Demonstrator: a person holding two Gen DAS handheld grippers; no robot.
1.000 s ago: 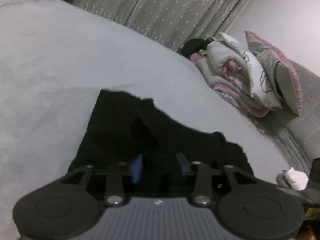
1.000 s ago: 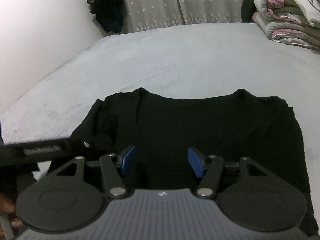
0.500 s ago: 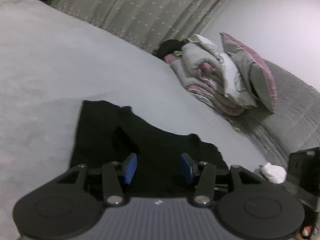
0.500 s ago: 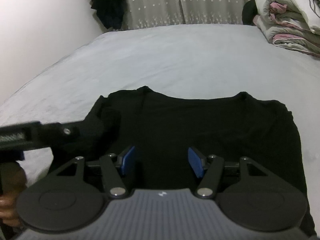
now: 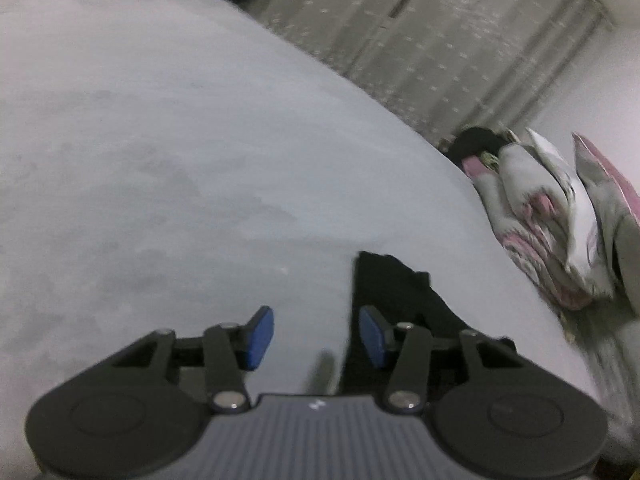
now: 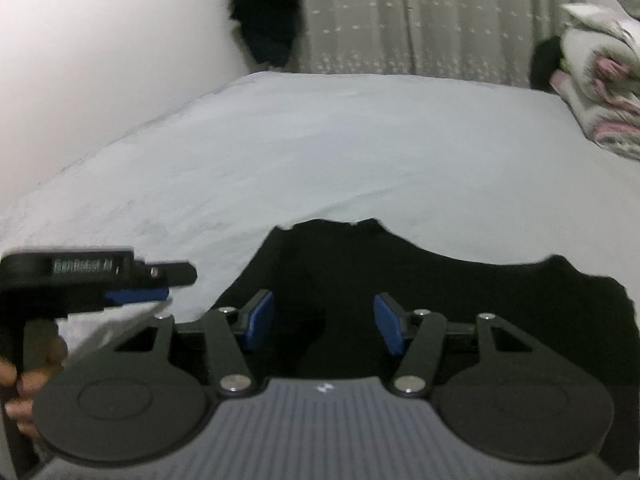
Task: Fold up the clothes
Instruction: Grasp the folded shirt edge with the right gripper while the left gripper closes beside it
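A black shirt [image 6: 440, 300] lies flat on the grey bed sheet [image 6: 360, 152], neckline toward the far side. My right gripper [image 6: 325, 324] hovers over its near-left part. Its jaws are closing, and no fabric is pinched between the blue pads [image 6: 260, 320]. In the left wrist view, the left gripper [image 5: 316, 336] sits over bare sheet [image 5: 180, 200] just left of the shirt's edge [image 5: 400, 292]. Its jaws are closing with nothing between them. The right wrist view shows the left gripper [image 6: 172, 284] from the side, held by a hand [image 6: 24, 380], apart from the shirt.
Folded quilts and a pink-edged pillow [image 5: 560, 220] are piled at the bed's right side, and the quilts [image 6: 600, 100] also show in the right wrist view. Dotted curtains [image 6: 420, 20] hang behind the bed. Dark clothes [image 6: 268, 12] hang in the corner by a white wall [image 6: 100, 60].
The left gripper has slid left off the shirt onto bare sheet, and its view has rolled. The right gripper has shifted a little over the shirt, with its jaws slightly narrower.
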